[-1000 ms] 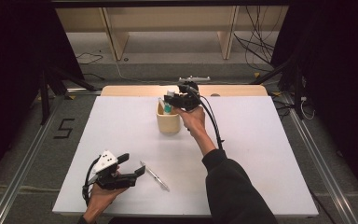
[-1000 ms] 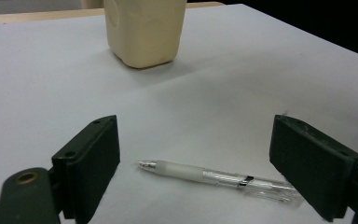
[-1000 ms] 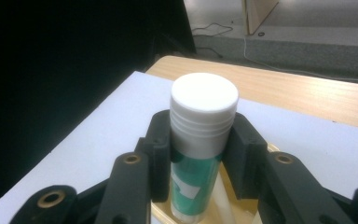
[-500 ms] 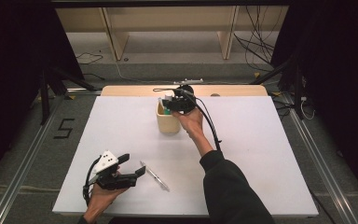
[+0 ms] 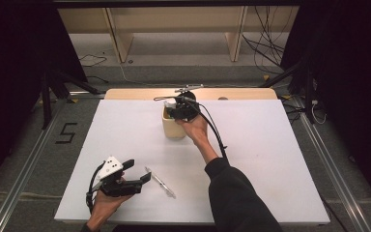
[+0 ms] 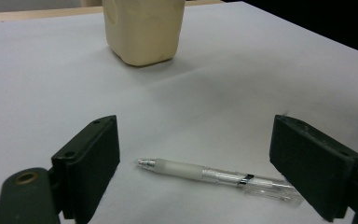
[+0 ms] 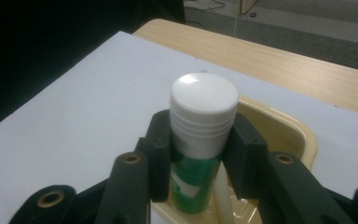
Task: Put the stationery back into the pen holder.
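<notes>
A green bottle (image 7: 203,121) with a white screw cap stands upright between the jaws of my right gripper (image 7: 200,133), which is shut on it just below the cap. Its lower end sits inside a cream plastic cup (image 7: 284,126). In the high view the right gripper (image 5: 178,110) hangs over the cup (image 5: 173,130) at the back middle of the table. A clear pen (image 6: 214,176) lies flat on the white table between the wide-open jaws of my left gripper (image 6: 193,128). The left gripper (image 5: 137,171) rests at the front left, with the pen (image 5: 160,182) just to its right.
A white sheet (image 5: 270,145) covers the table, with a wooden strip (image 5: 241,93) along its far edge. A pale stick-like item (image 7: 221,196) leans inside the cup beside the bottle. Dark curtains flank both sides and cables lie on the floor behind.
My right gripper has shifted slightly left and lower over the cup with the bottle in it. The left gripper and the pen have stayed put.
</notes>
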A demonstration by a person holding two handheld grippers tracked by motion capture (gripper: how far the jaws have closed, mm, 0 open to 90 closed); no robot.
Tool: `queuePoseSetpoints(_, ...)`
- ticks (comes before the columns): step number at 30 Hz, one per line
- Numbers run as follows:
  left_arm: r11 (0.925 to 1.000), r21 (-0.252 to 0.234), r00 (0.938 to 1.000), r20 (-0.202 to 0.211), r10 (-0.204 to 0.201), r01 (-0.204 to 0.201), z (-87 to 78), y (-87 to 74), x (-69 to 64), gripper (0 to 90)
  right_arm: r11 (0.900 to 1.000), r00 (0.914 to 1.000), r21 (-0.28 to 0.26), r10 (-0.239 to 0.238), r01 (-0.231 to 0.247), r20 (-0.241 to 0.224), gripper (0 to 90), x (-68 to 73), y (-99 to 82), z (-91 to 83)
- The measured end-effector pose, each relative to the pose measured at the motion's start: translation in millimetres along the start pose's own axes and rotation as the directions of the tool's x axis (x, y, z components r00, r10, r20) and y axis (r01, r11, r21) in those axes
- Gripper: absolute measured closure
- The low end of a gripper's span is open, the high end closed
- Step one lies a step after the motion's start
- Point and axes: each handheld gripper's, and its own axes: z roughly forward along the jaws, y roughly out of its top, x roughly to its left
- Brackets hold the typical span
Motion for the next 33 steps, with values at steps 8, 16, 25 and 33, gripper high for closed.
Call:
queuePoseSetpoints(8, 1.0, 0.0, 1.0, -0.003, 0.001, -0.001, -0.2, -0.1, 0.3, 16.0, 0.9998, 0.9998, 0.016, -0.013, 0.013, 0.014, 65.2, 0.4, -1.2, 2.2)
queuePoseSetpoints(16, 1.0, -0.004, 1.0, -0.003, -0.005, 0.005, 0.1, -0.1, 0.0, 16.0, 0.999, 0.9991, 0.033, -0.03, 0.029, 0.03, 64.6, 0.7, -2.5, 4.6)
queuePoseSetpoints(25, 1.0, -0.005, 1.0, -0.006, -0.006, 0.006, -0.4, 0.0, 0.1, 15.8, 0.9997, 0.9996, -0.001, -0.025, 0.025, -0.017, 47.1, -0.2, 2.1, -6.3)
queuePoseSetpoints(33, 1.0, -0.005, 0.9999, -0.013, -0.006, 0.006, -1.1, 0.2, 1.3, 15.8, 0.9992, 0.9979, -0.021, -0.035, 0.034, -0.055, 34.8, -0.7, 0.1, -28.1)
